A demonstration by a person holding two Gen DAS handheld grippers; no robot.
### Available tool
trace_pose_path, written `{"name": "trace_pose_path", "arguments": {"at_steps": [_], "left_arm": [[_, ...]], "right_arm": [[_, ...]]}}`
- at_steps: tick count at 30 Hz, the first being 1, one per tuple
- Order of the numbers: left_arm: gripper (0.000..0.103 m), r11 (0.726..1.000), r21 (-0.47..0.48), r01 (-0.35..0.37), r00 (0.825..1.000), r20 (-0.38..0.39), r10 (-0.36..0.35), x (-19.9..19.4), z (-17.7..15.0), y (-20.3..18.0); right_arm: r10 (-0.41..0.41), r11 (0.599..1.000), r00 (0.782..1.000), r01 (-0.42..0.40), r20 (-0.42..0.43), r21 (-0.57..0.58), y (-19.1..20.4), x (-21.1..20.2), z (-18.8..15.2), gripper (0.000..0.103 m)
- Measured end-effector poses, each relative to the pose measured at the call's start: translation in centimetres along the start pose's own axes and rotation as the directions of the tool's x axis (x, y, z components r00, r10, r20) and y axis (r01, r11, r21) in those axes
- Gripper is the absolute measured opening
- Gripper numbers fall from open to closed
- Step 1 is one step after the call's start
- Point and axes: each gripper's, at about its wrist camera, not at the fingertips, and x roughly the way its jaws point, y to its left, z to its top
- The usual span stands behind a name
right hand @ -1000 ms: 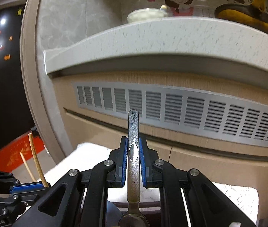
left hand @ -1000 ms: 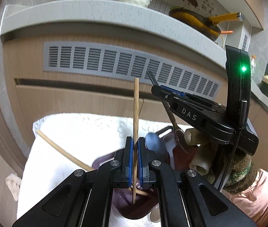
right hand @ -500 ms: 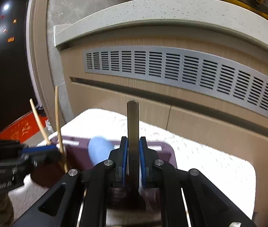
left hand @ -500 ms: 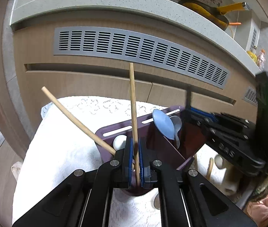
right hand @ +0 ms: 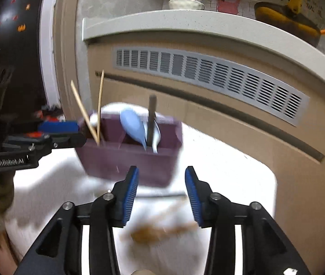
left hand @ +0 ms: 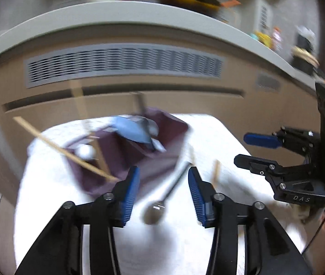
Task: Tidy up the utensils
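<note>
A purple utensil holder (right hand: 128,160) stands on the white cloth (right hand: 226,183); the left wrist view, which is blurred, shows the holder (left hand: 125,158) too. Two wooden chopsticks (right hand: 93,110) lean in its left part. A blue spoon (right hand: 132,126) and a dark metal handle (right hand: 152,114) stand in the middle. My right gripper (right hand: 161,176) is in front of the holder, its jaws opening with nothing between them. My left gripper (left hand: 163,176) is also opening and empty, above a metal spoon (left hand: 162,197) lying on the cloth. The left gripper (right hand: 70,133) sits beside the holder's left end.
A blurred wooden spoon (right hand: 153,231) and a dark utensil (right hand: 162,194) lie on the cloth near me. A wooden cabinet front with a grey vent (right hand: 208,73) rises behind, under a counter holding a bowl (right hand: 185,3) and a yellow-handled pan (right hand: 286,13).
The left gripper let go of the chopstick and the right let go of the metal utensil; both now stand in the holder. Both grippers opened and drew back from it.
</note>
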Motion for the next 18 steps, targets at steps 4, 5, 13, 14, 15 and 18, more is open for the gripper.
{"name": "trace_pose_path", "arguments": {"at_steps": [4,5,13,14,15,18], "left_arm": [[0.046,0.992,0.048,0.119,0.989,-0.094,-0.114,2.7,-1.2,-2.9],[0.046,0.99,0.04,0.135,0.984,-0.123,-0.13,3.6,-1.5,-3.3],[0.046,0.981,0.089,0.17,0.949,-0.282,-0.139,9.2,-3.9,-6.9],[0.046,0.982,0.117,0.151,0.948,-0.299,-0.11,10.1,-4.0,-7.4],[0.046,0.982,0.131,0.139,0.947,-0.307,-0.093,10.7,-4.0,-7.5],[0.046,0.982,0.165,0.094,0.953,-0.299,-0.041,11.9,-3.6,-7.7]], "right_arm": [[-0.075,0.997,0.996,0.076,-0.044,0.016,-0.8,-2.6,-3.9,0.044],[-0.089,0.996,0.995,0.09,-0.053,0.024,-0.9,-2.9,-4.5,0.046],[-0.117,0.967,0.986,0.141,-0.119,0.213,-3.0,-3.9,-10.2,0.051],[-0.111,0.959,0.986,0.139,-0.124,0.249,-3.5,-4.1,-10.9,0.052],[-0.108,0.953,0.986,0.139,-0.127,0.267,-3.8,-4.2,-11.3,0.052],[-0.103,0.943,0.985,0.14,-0.136,0.303,-4.2,-4.1,-12.0,0.052]]}}
